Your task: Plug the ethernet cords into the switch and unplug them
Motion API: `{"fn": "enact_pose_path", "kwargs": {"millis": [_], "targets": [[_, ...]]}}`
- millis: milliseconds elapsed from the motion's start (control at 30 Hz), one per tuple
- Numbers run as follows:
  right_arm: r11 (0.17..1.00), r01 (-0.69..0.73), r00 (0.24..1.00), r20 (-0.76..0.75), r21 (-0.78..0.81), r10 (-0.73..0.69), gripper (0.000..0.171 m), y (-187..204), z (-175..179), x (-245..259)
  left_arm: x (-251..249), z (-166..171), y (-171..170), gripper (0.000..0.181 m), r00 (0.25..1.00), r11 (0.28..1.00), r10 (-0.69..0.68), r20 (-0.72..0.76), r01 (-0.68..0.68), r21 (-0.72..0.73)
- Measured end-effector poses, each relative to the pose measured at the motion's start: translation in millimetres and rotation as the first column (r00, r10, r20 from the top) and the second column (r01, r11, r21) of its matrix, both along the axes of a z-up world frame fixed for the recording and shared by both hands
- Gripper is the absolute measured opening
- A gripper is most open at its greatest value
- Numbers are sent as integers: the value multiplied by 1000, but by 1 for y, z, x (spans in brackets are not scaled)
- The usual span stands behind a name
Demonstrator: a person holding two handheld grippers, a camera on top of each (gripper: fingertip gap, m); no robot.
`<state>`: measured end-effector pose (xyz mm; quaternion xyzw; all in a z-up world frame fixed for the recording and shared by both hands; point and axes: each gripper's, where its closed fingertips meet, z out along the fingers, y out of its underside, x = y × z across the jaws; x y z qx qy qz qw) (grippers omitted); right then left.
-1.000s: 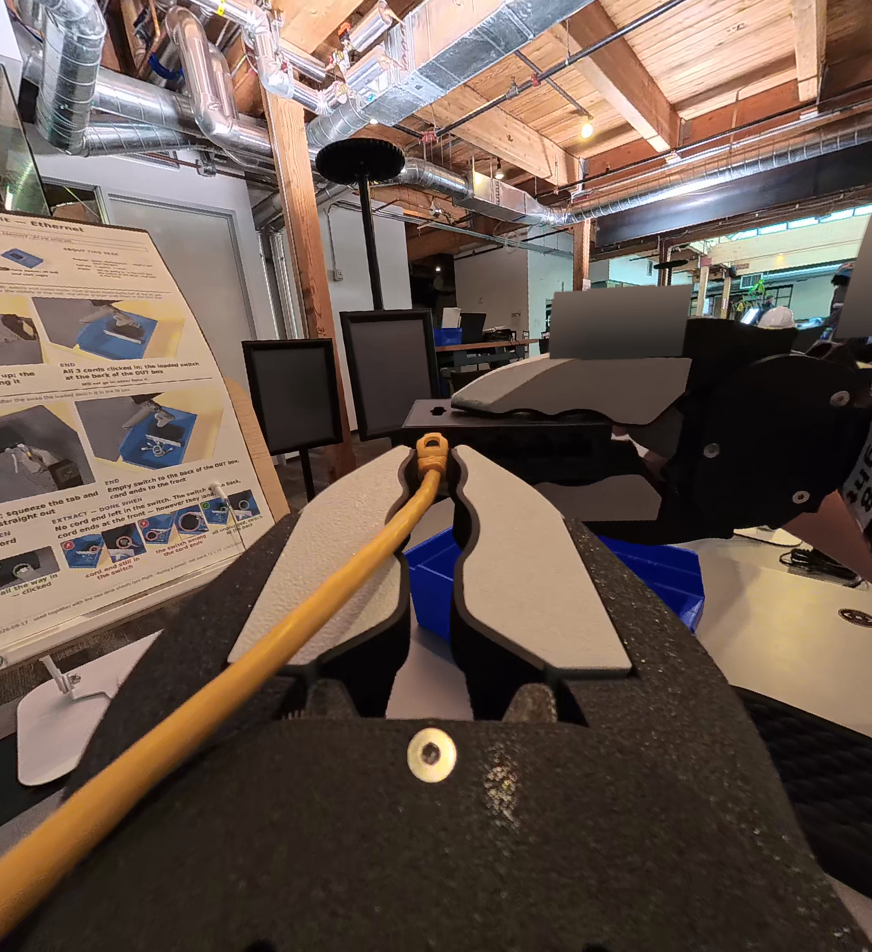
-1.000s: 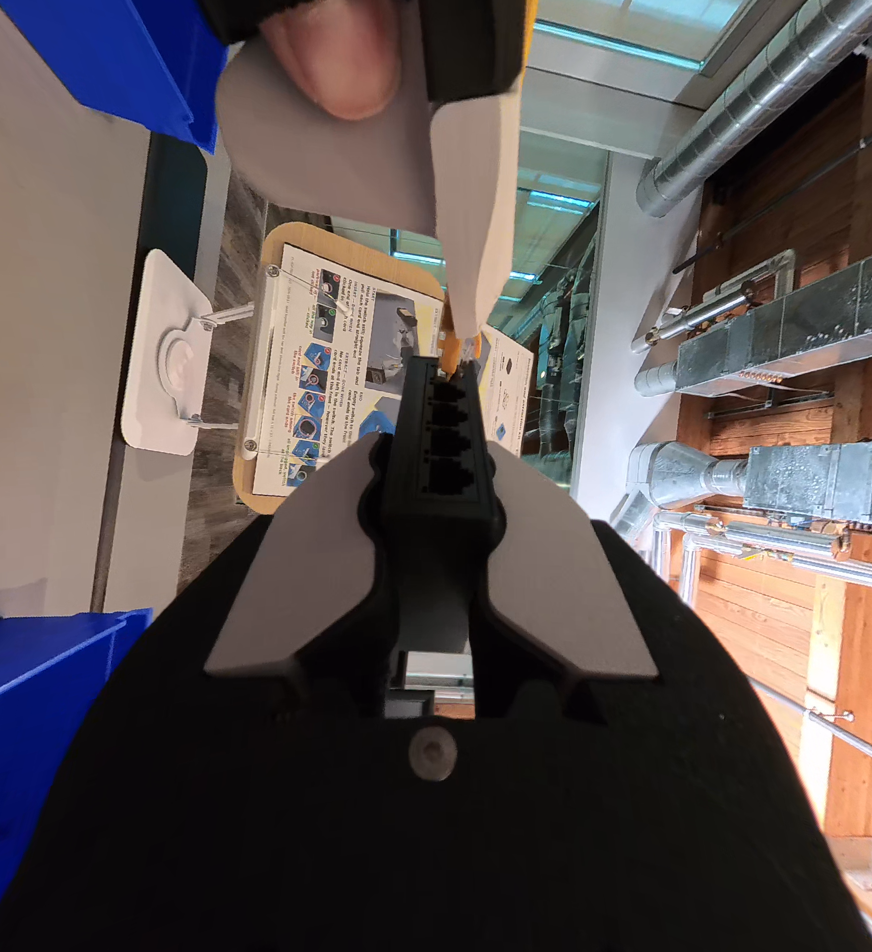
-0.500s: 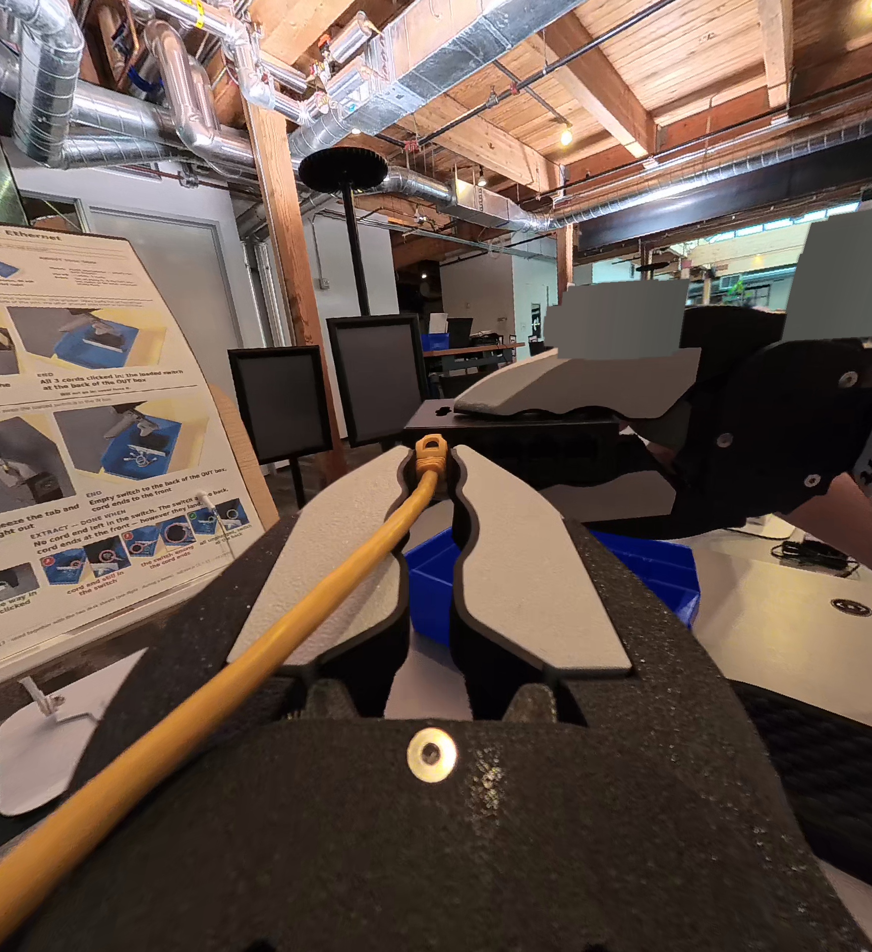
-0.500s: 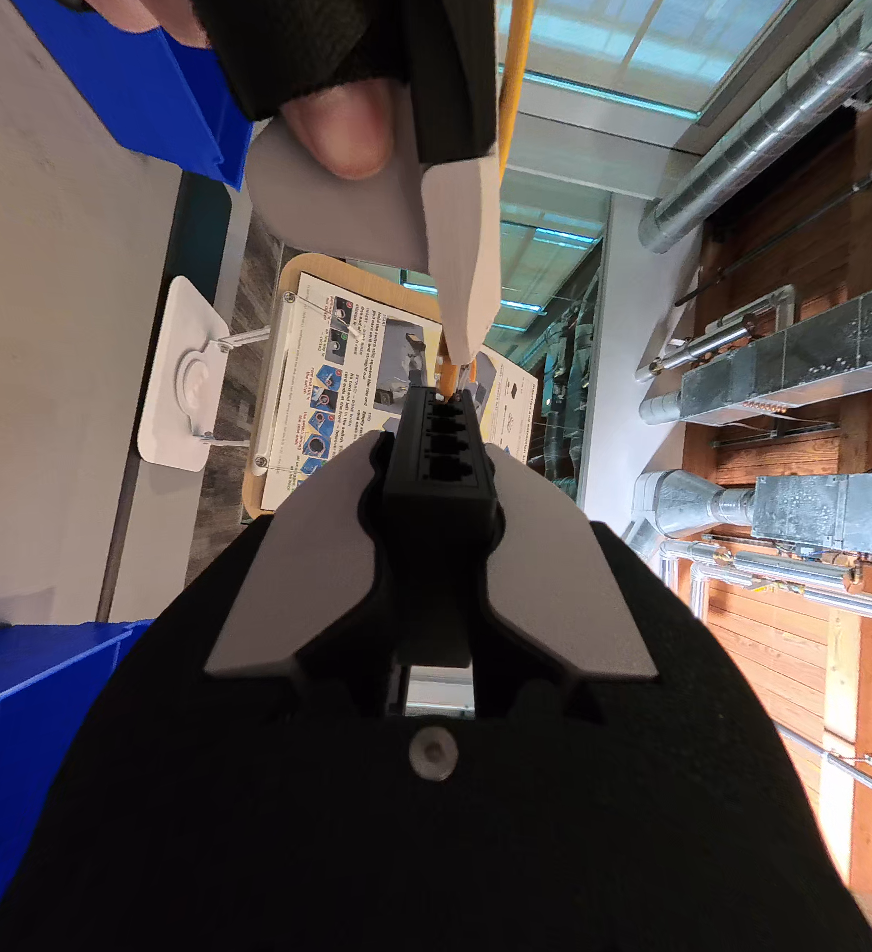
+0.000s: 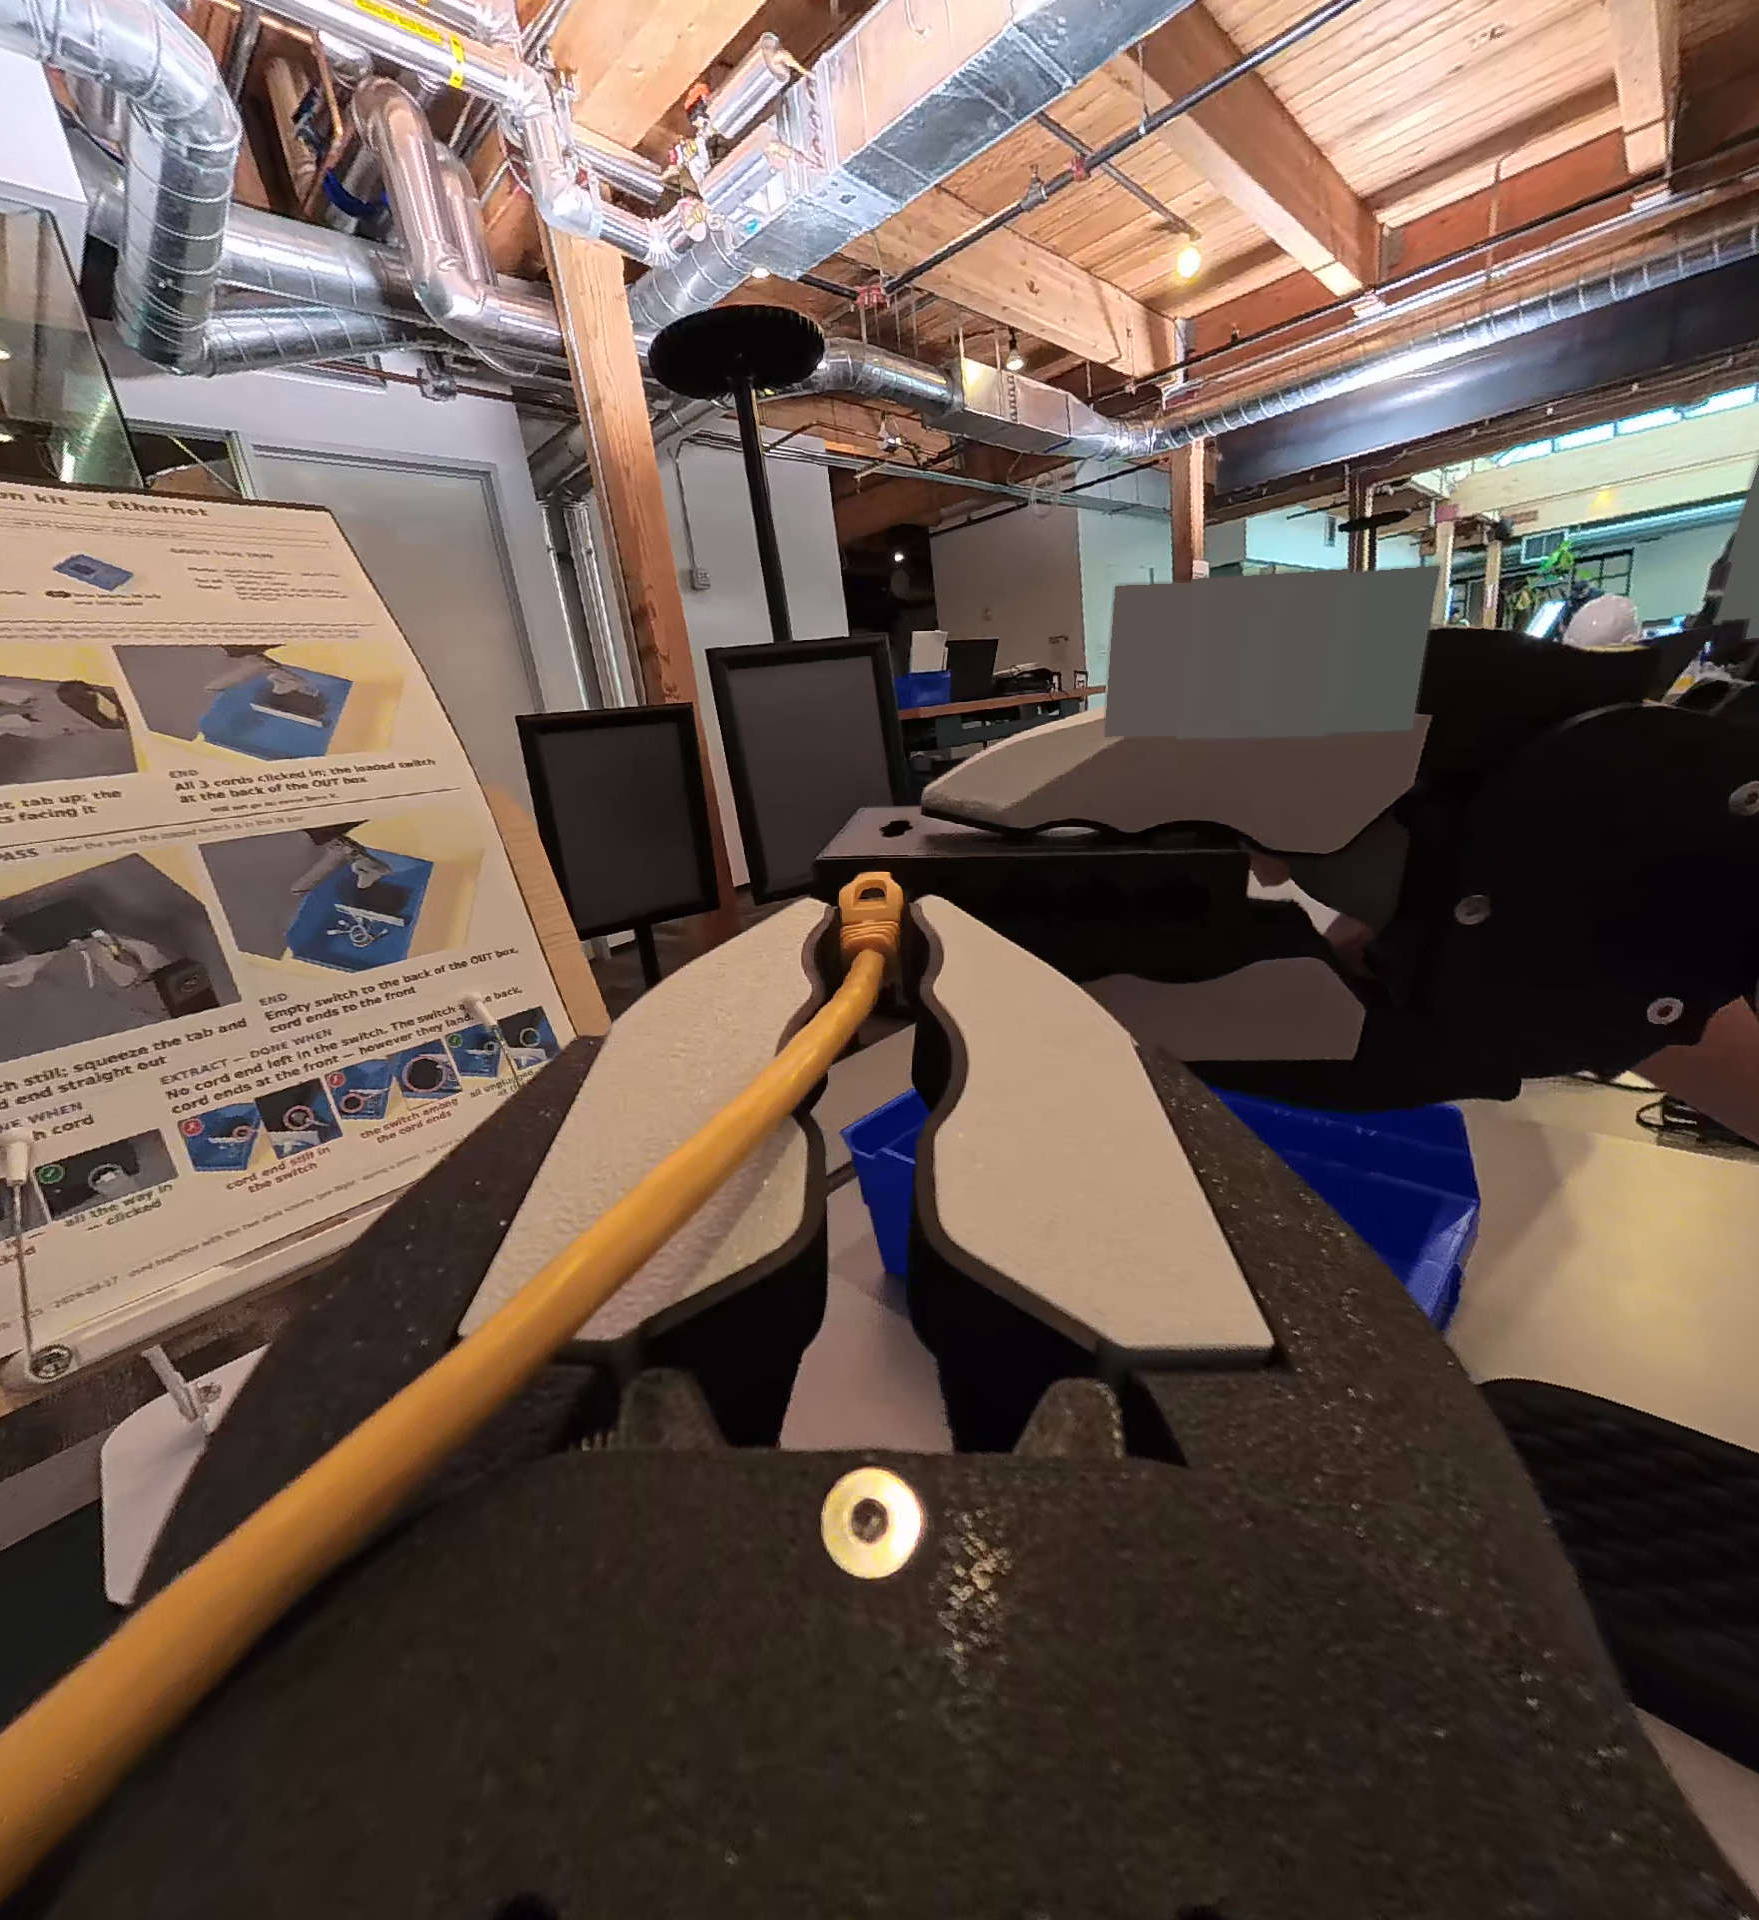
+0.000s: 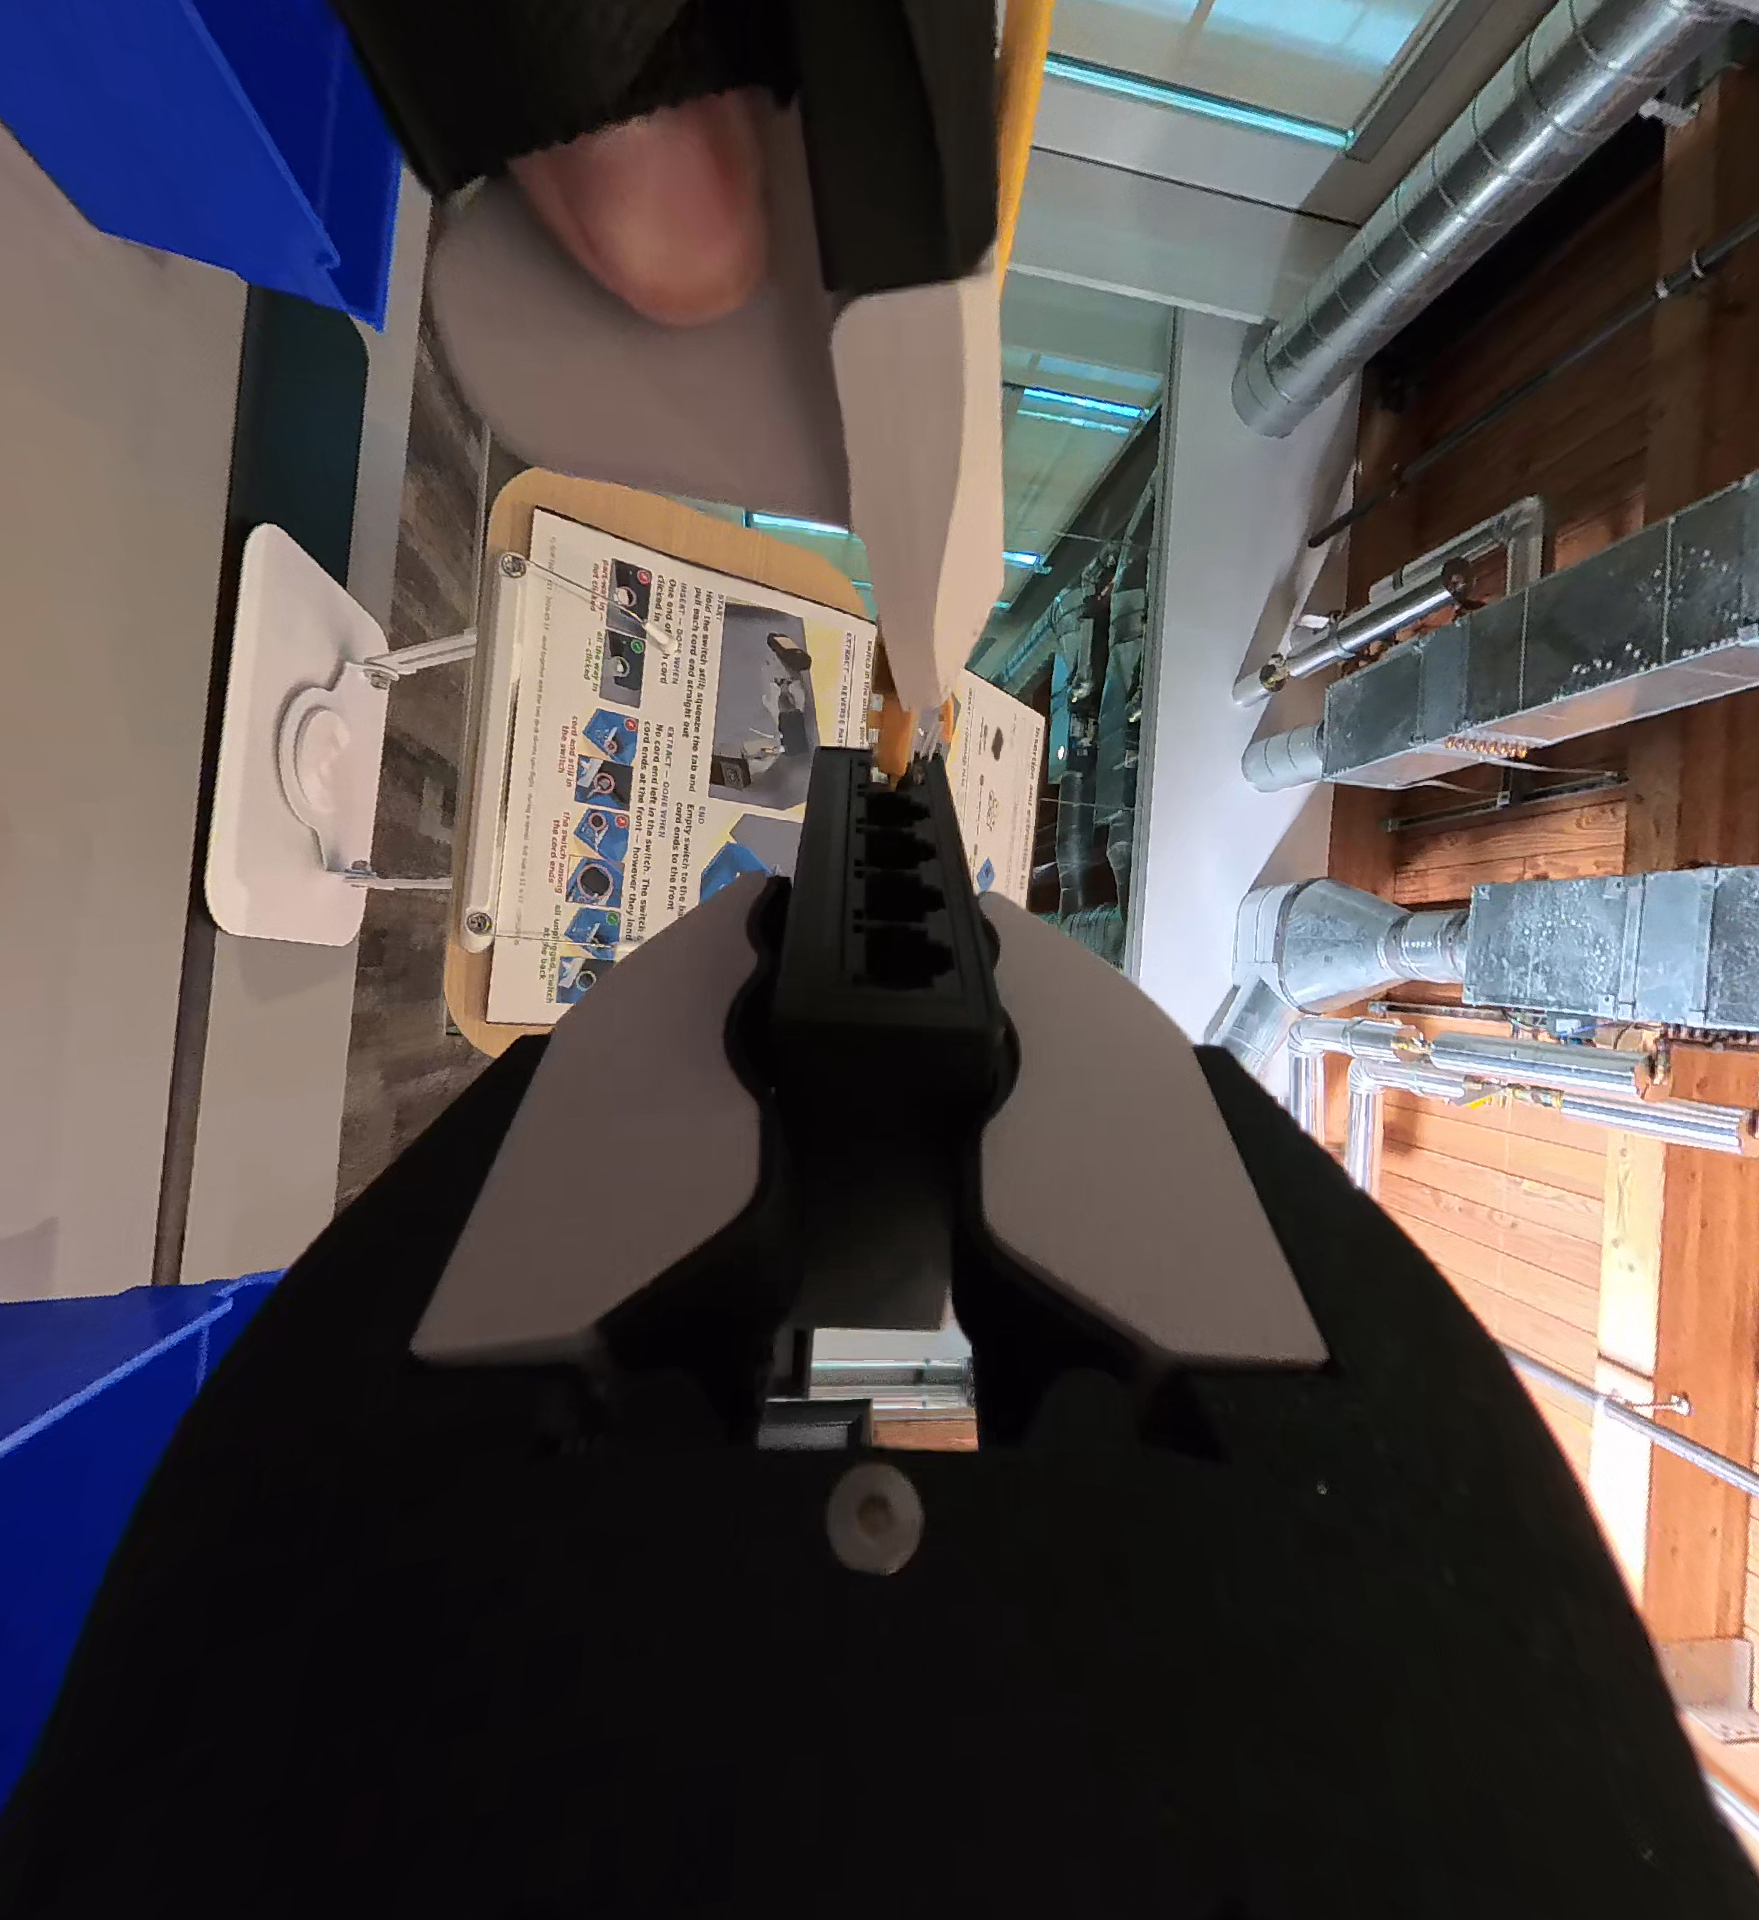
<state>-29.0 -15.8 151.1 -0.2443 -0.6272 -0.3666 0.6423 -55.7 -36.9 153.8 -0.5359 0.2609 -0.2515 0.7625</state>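
Workshop | left gripper [image 5: 867, 940] pinches cord [image 5: 584, 1247] | plug apparently at switch [image 6: 890, 904]

yellow cord [image 5: 563, 1226]: cut off lower left | plug tip [image 6: 901, 743]: hidden behind switch [image 6: 880, 935]

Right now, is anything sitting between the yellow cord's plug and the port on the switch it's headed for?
Nothing visible. The left gripper holds the yellow cord with its plug right at the end port of the switch in the right gripper. The four nearer ports look empty.
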Motion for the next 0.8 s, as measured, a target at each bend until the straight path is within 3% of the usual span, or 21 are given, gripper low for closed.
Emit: {"fn": "enact_pose_path", "kwargs": {"millis": [300, 800], "targets": [[999, 30, 995, -90, -43, -34, 42, 6, 10, -1, -8, 6, -2, 11, 999, 998, 51, 16, -51, 45], [998, 35, 999, -4, 57, -34, 29, 2, 5, 3, -3, 5, -6, 11, 999, 997, 49, 3, -49, 54]]}}
